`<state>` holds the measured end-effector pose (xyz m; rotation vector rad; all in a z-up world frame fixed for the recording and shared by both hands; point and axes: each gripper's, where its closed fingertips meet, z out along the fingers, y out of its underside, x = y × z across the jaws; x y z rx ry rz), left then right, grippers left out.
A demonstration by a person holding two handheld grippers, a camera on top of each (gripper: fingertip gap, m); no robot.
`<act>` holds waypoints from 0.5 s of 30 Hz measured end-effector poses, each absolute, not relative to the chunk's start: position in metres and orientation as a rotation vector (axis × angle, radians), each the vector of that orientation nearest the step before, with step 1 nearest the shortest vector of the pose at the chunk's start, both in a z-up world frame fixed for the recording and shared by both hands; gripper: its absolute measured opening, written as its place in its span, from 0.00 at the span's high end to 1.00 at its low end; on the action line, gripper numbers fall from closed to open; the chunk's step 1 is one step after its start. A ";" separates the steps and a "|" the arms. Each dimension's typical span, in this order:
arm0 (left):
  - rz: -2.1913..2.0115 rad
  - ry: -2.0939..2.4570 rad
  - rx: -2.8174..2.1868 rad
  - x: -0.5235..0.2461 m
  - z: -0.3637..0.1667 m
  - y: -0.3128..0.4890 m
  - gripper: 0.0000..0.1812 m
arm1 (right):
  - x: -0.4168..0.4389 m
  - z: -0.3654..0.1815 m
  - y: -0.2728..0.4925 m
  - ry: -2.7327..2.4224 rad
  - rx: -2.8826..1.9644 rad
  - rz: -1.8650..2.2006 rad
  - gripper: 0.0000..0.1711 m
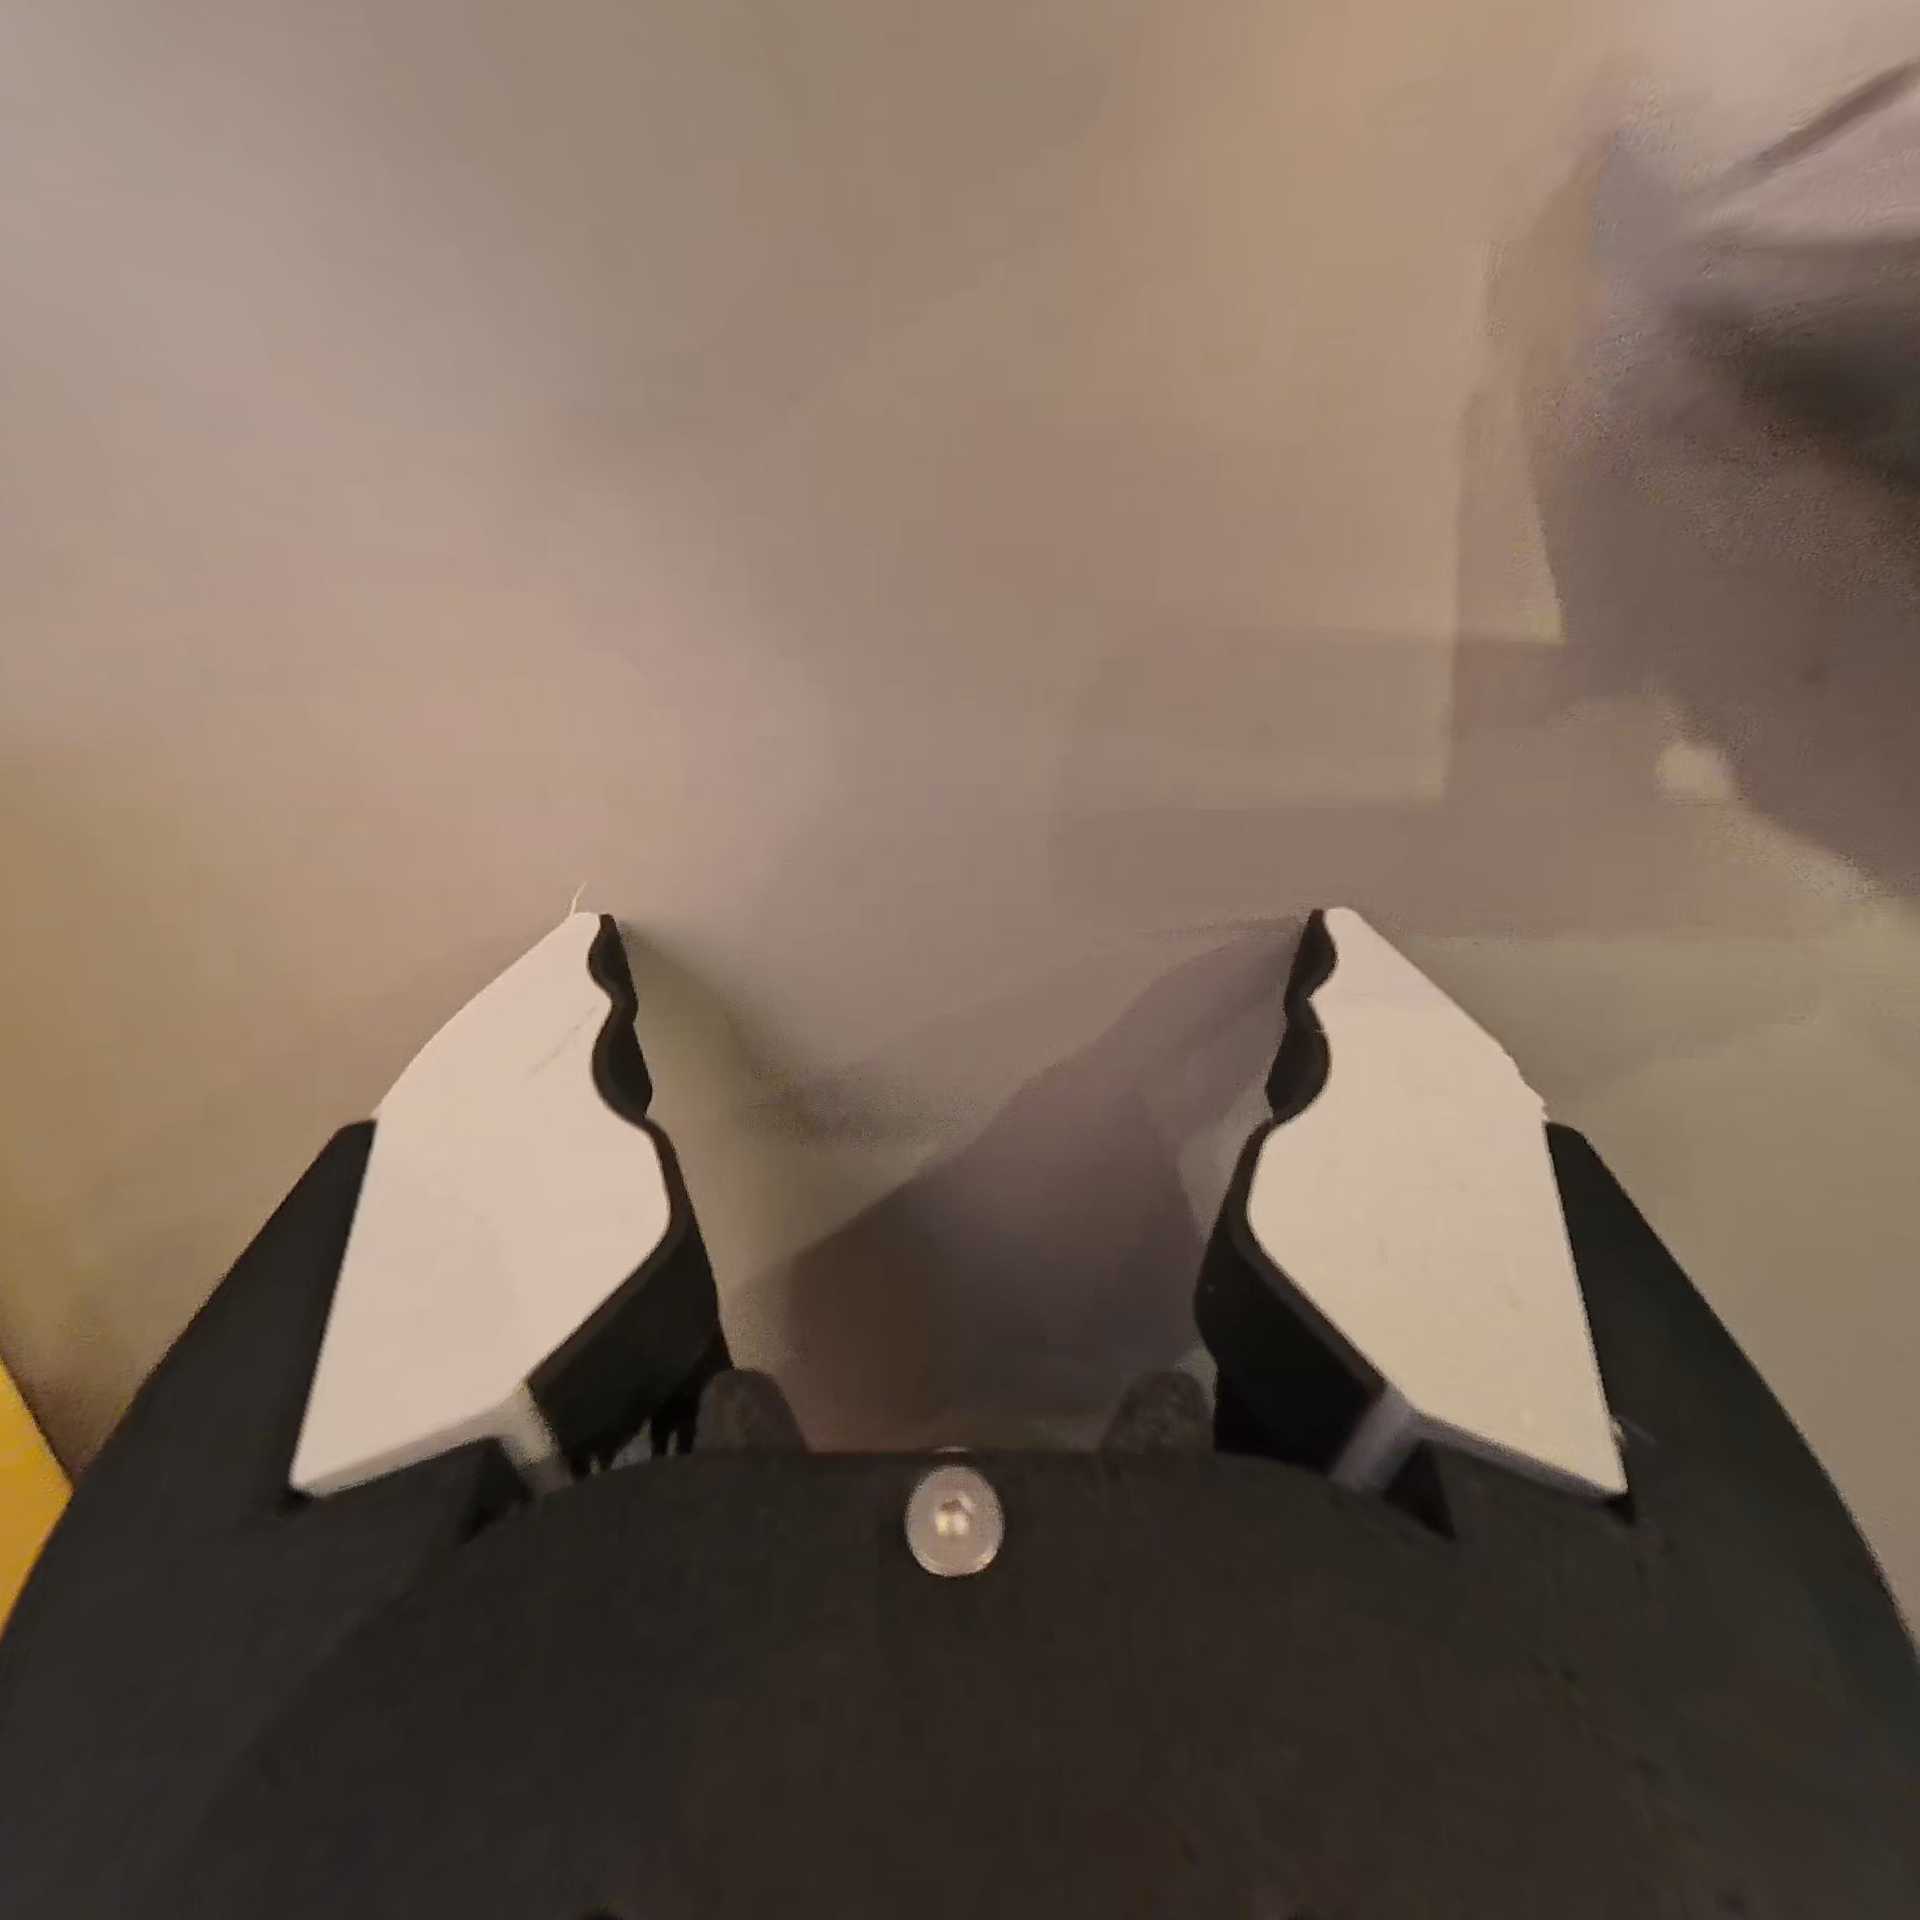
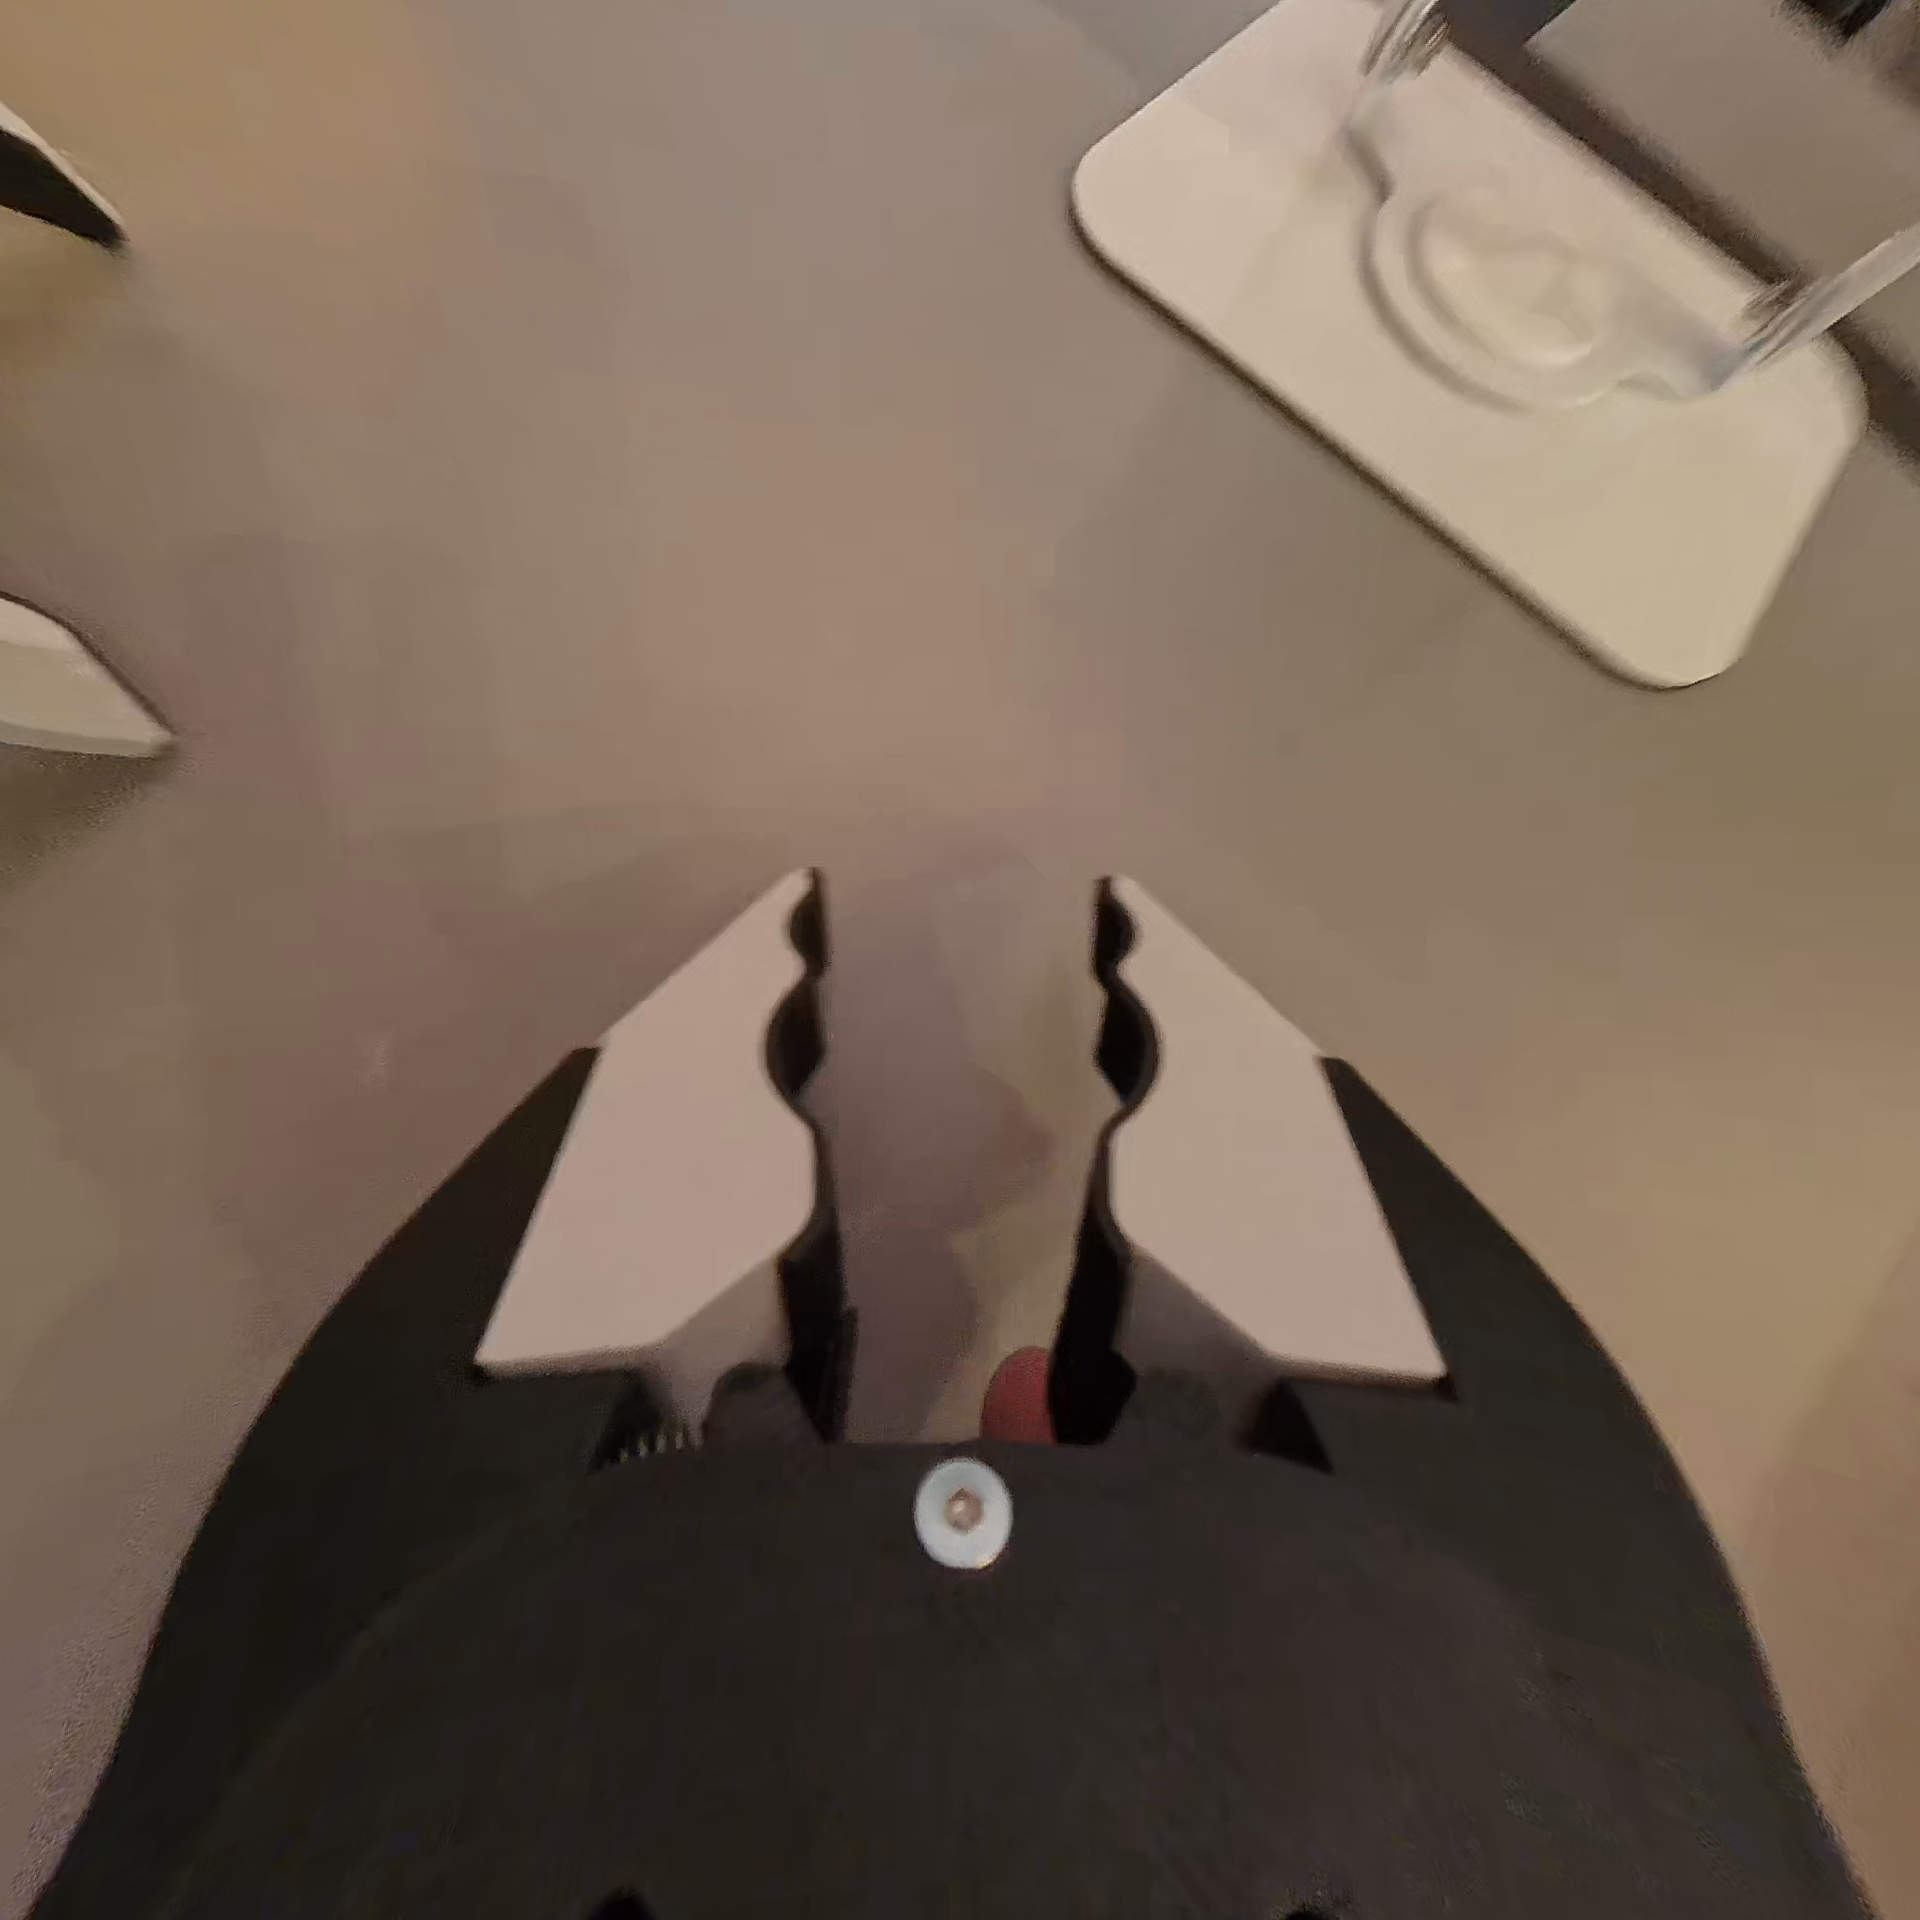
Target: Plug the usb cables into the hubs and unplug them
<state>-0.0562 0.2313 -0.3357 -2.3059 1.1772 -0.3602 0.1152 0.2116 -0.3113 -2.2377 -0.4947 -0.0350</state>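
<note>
We see no usb cable or hub ahead of either pair of fingers, so with our left gripper [image 1: 961,920] spread empty and our right gripper [image 2: 961,883] half-spread and empty, we cannot tell which is nearer.

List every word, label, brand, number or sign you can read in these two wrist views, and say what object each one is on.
None: no writing shows in either view.
The white stand base carries only a raised circular moulding.
The grey table and both grippers' white fingers are plain.
The left wrist view's background is too blurred to tell.
</note>
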 end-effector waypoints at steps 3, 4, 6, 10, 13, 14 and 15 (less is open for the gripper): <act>-0.379 1.209 -2.276 -0.051 -0.337 0.234 0.30 | 0.125 -0.317 0.212 -0.506 -2.294 -0.145 0.83; -0.401 1.210 -2.243 -0.047 -0.338 0.235 0.26 | 0.124 -0.321 0.213 -0.463 -2.300 -0.108 0.85; -0.409 1.212 -2.232 -0.045 -0.339 0.237 0.23 | 0.129 -0.321 0.219 -0.337 -2.280 -0.060 0.76; -0.424 1.246 -2.212 -0.037 -0.340 0.238 0.19 | 0.134 -0.319 0.226 -0.391 -2.232 -0.065 0.63; -0.426 1.251 -2.208 -0.035 -0.340 0.238 0.19 | 0.135 -0.317 0.227 -0.411 -2.213 -0.112 0.62; -0.426 1.249 -2.209 -0.035 -0.340 0.238 0.19 | 0.137 -0.317 0.227 -0.396 -2.213 -0.129 0.61; -0.426 1.250 -2.209 -0.035 -0.340 0.238 0.19 | 0.139 -0.317 0.228 -0.377 -2.218 -0.130 0.60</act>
